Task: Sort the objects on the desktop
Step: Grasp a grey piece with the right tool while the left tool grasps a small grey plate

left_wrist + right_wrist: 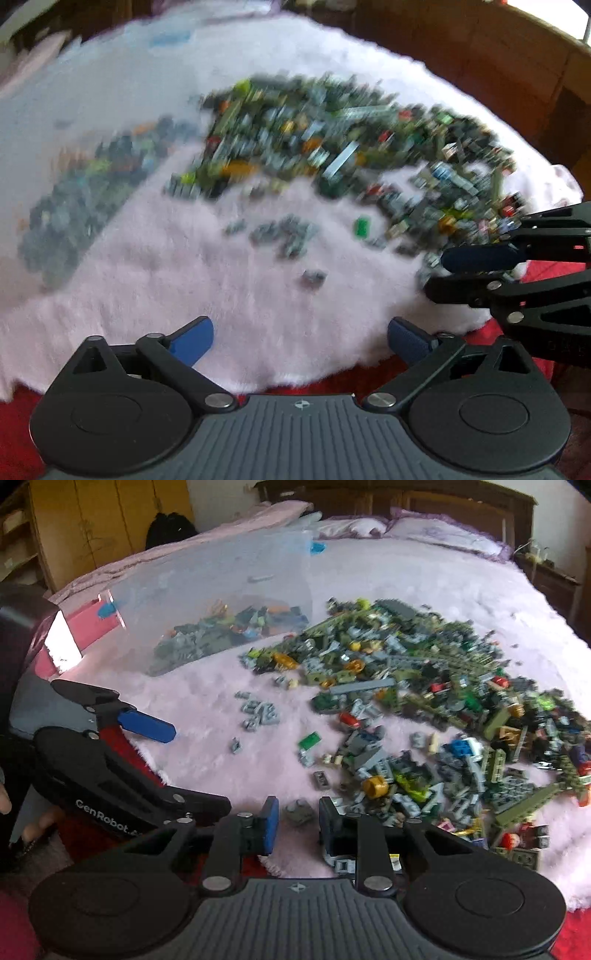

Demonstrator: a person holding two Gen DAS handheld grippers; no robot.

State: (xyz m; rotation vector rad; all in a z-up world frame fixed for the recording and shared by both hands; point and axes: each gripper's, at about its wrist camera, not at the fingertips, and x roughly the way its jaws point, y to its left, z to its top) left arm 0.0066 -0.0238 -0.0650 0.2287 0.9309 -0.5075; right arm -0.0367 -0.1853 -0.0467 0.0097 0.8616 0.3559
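Brick at the right gripper: a small grey-green brick (300, 811) is seen lying on the blanket between the two blue pads of the right gripper; whether the pads touch it cannot be told, and its long axis cannot be made out.
Right gripper: the right gripper (295, 821) is held narrowly apart, with the brick in the gap; in the left wrist view it (448, 271) is seen from the side, reaching in from the right edge.
Left gripper: the left gripper (300, 334) is spread wide above bare blanket, with nothing between its pads; in the right wrist view it (162, 731) is seen at the left, one blue pad pointing toward the bricks.
Flat green brick: a flat green brick (309, 741) is laid apart from the heap, its long axis running from lower left to upper right in the right wrist view; in the left wrist view it (361, 226) is blurred.
Grey cluster: a small group of grey bricks (258, 713) is gathered just left of the heap, with one single grey brick (236, 746) lying nearer the grippers.
Heap: a big pile of bricks (424, 709), mostly green and grey, is spread across the blanket; it (332, 147) is badly blurred in the left wrist view.
Box: a clear plastic box (207, 590) with bricks inside is set at the heap's far left.
Blanket: everything is laid on a fluffy pale pink blanket (207, 746).
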